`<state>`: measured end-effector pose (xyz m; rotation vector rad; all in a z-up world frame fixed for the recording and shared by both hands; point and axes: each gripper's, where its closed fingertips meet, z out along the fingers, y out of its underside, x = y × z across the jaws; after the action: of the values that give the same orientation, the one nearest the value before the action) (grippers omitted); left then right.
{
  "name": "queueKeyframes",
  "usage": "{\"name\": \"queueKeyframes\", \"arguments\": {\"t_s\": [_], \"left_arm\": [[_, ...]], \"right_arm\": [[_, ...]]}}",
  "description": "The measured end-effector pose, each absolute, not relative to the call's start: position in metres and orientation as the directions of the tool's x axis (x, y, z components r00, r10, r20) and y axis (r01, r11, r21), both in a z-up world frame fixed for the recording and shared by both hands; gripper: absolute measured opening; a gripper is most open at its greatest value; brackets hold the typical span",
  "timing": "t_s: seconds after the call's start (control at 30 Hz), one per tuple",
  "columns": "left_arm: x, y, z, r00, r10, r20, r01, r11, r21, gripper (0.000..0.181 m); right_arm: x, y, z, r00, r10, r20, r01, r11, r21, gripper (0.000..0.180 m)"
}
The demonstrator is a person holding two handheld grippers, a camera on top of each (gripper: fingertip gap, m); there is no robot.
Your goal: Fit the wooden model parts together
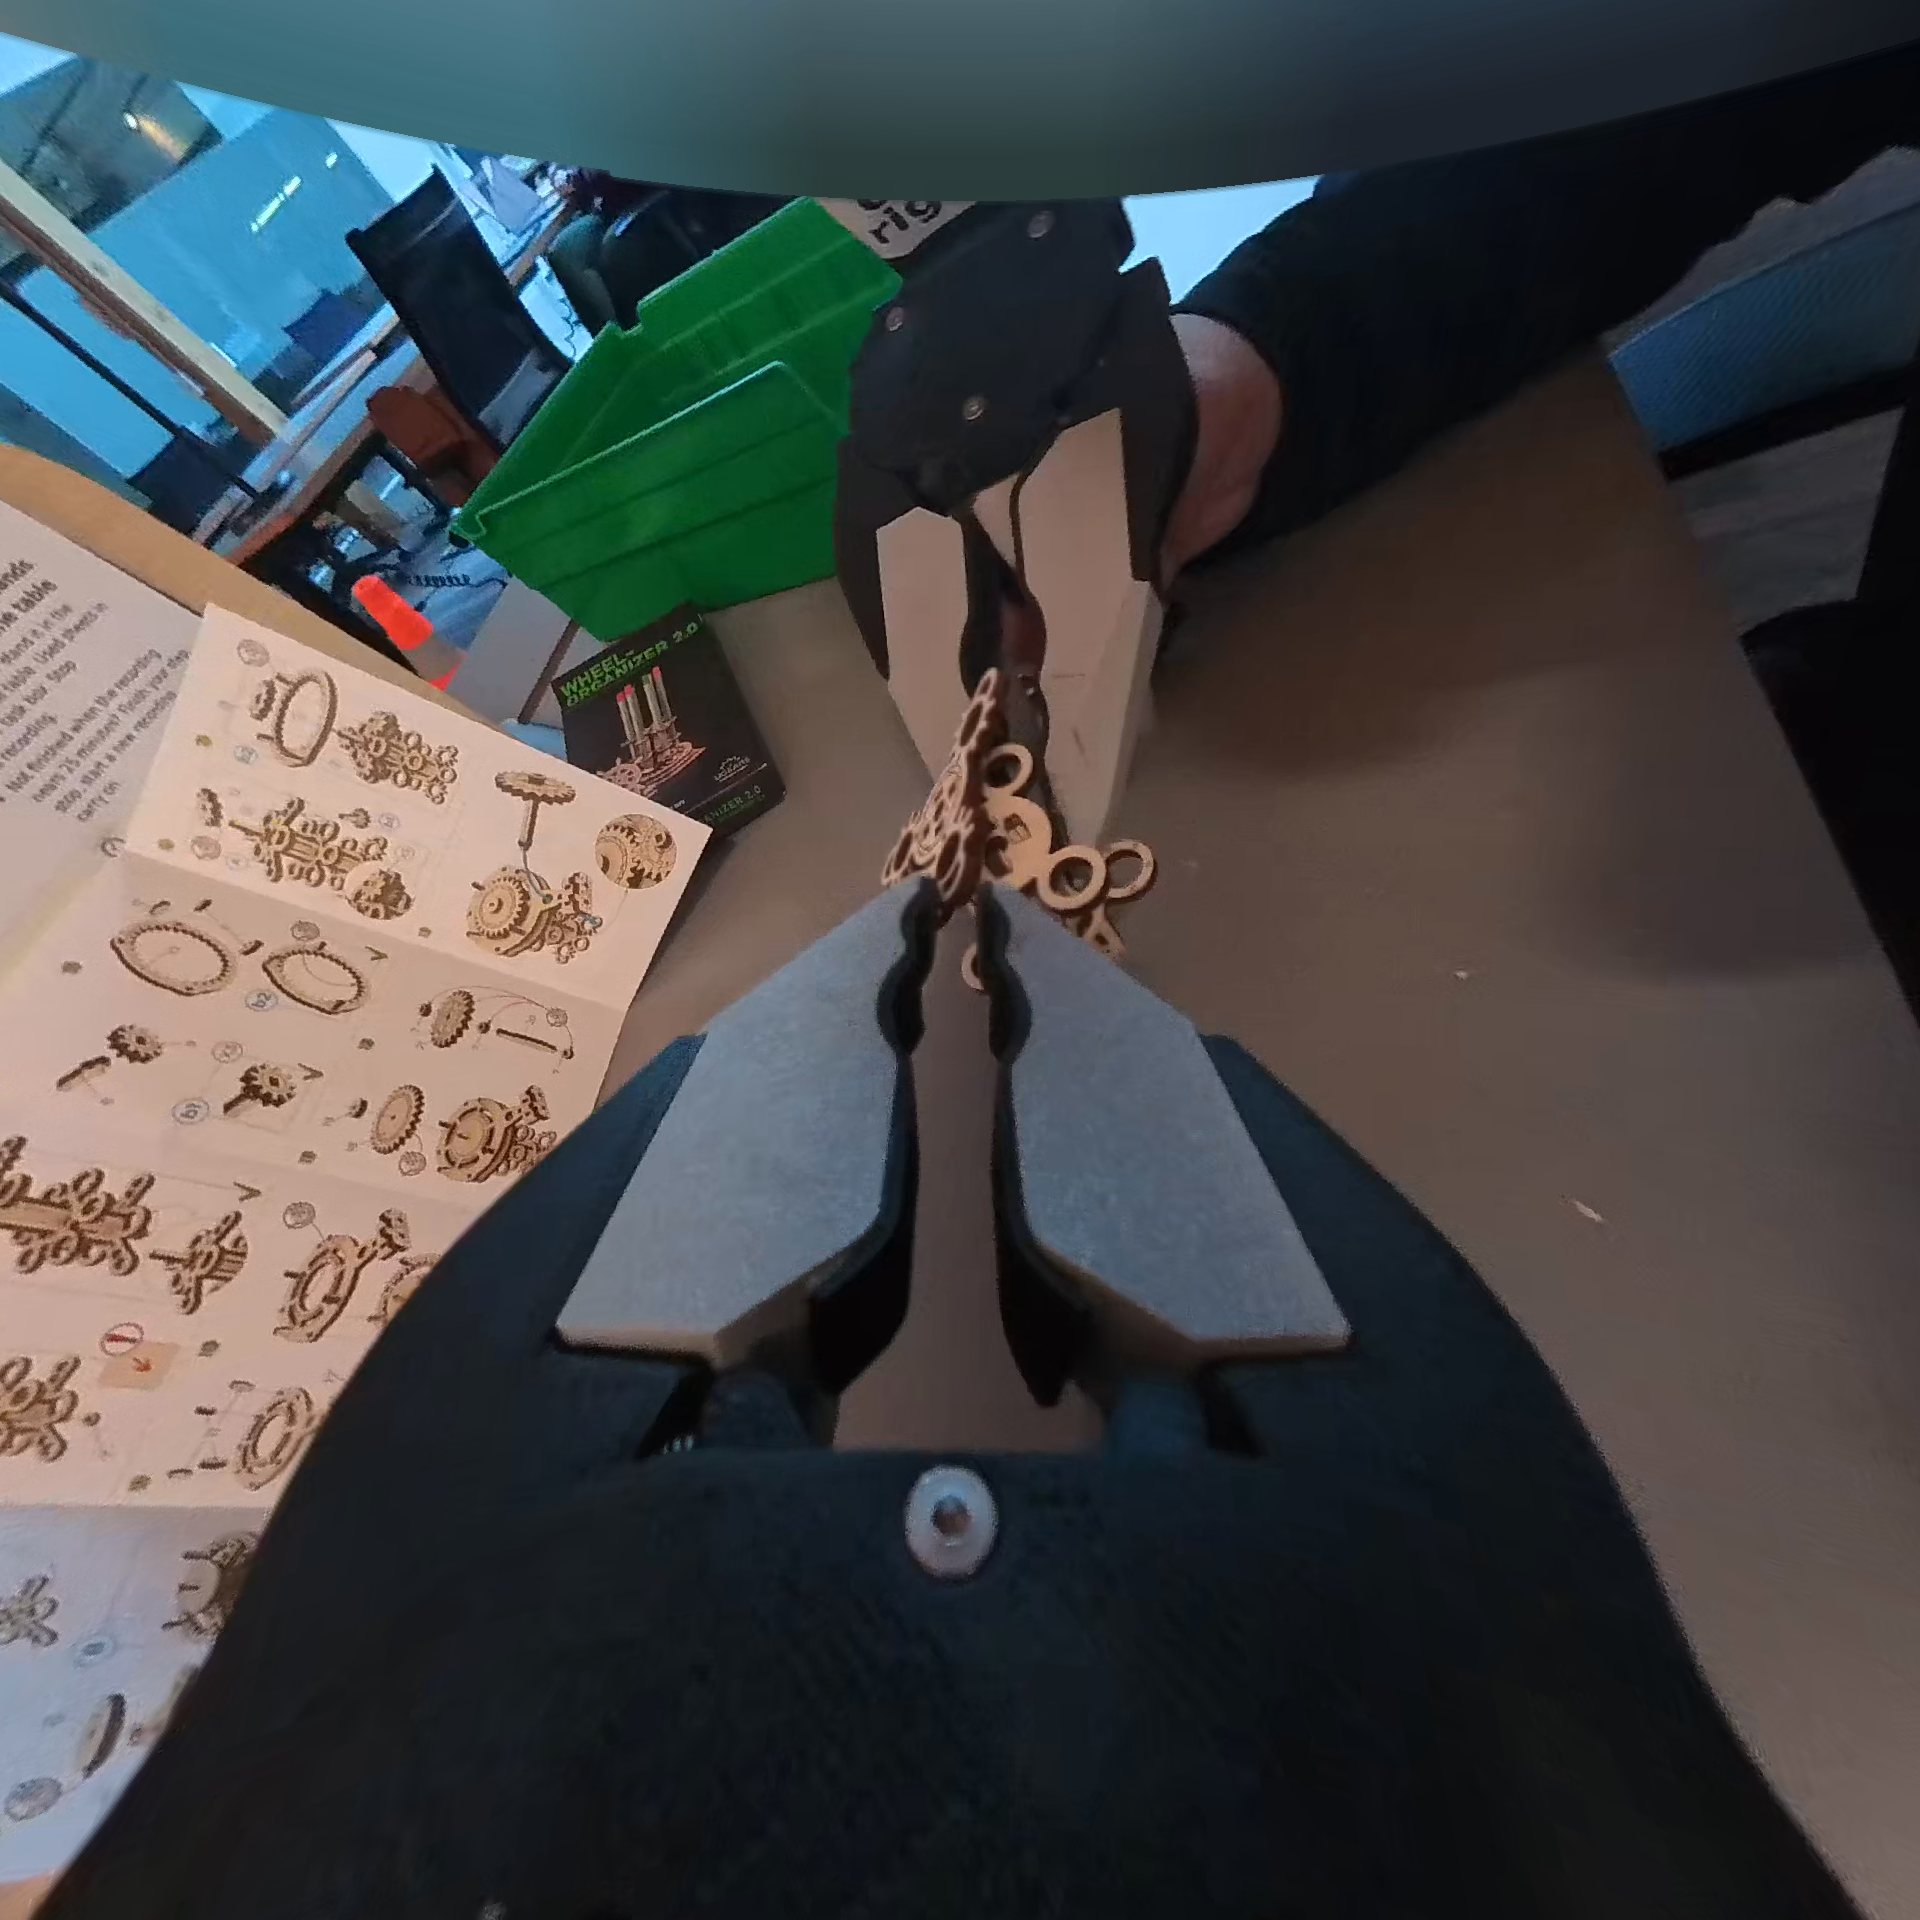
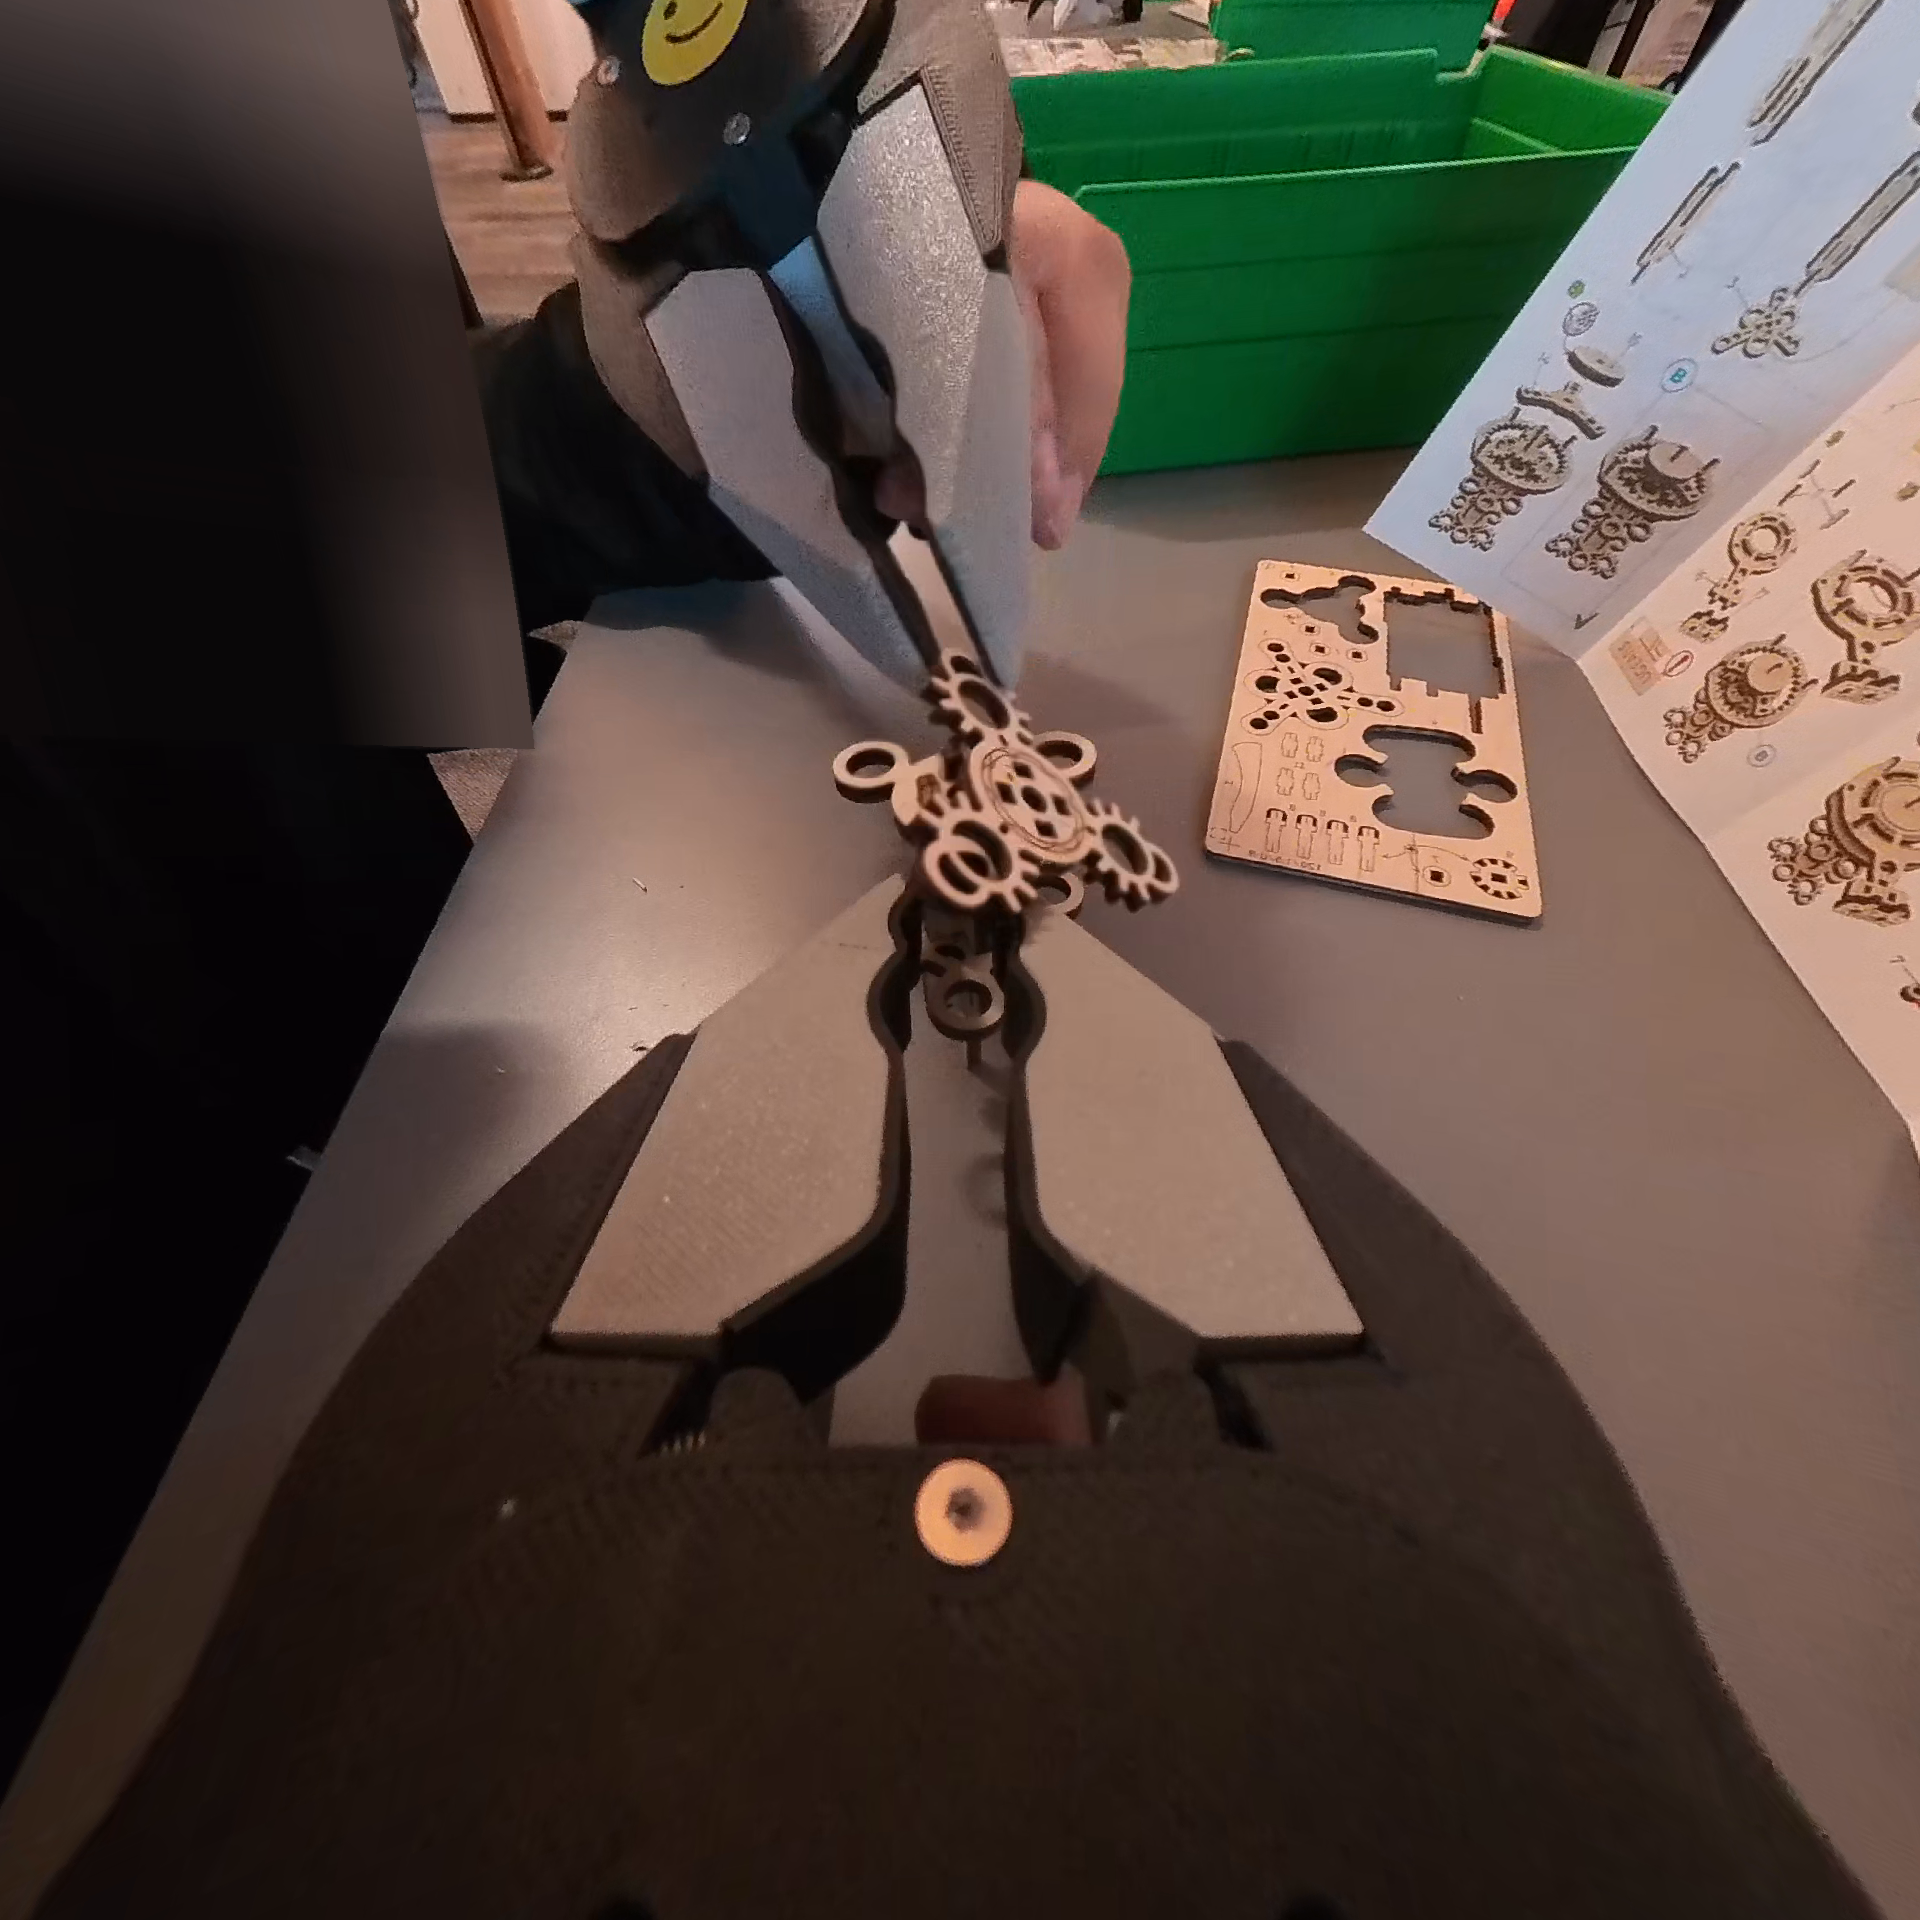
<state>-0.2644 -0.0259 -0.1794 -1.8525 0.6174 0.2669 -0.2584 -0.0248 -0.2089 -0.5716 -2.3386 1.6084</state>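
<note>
The wooden model assembly (image 2: 1003, 805), a cluster of gear-shaped and ringed pieces already joined, hangs just above the grey table (image 2: 1455, 1195), pinched from both ends. The right gripper (image 2: 961, 914) is clamped on its near edge, the left gripper (image 1: 961, 904) on the opposite gear. A punched-out parts sheet (image 2: 1371, 727) nearby still holds small pieces, so more probably remains to fit
</note>
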Motion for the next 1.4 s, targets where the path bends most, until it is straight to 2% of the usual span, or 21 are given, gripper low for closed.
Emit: {"name": "queueKeyframes", "arguments": {"t_s": [0.2,0.4,0.6,0.9,1.4], "left_arm": [[-0.263,-0.025,-0.176,0.767,-0.268,-0.583,-0.638,-0.223,-0.737,0.002],[-0.279,-0.024,-0.164,0.644,-0.14,-0.752,-0.76,-0.228,-0.608,0.001],[-0.284,-0.022,-0.159,0.545,-0.067,-0.836,-0.822,-0.241,-0.516,0.001],[-0.286,-0.02,-0.159,0.561,-0.051,-0.826,-0.809,-0.245,-0.534,0.001],[-0.295,-0.02,-0.153,0.578,0.011,-0.816,-0.783,-0.275,-0.558,0.001]], "right_arm": [[-0.259,-0.024,-0.209,-0.889,0.458,-0.01,0.176,0.321,-0.931,0.009],[-0.267,-0.017,-0.209,-0.869,0.494,-0.023,0.195,0.3,-0.934,0.009],[-0.276,-0.006,-0.208,-0.839,0.536,-0.089,0.254,0.243,-0.936,0.009],[-0.281,0.004,-0.194,-0.825,0.499,-0.265,0.342,0.067,-0.937,0.009],[-0.281,0.007,-0.184,-0.812,0.436,-0.389,0.418,-0.033,-0.908,0.008]]}}
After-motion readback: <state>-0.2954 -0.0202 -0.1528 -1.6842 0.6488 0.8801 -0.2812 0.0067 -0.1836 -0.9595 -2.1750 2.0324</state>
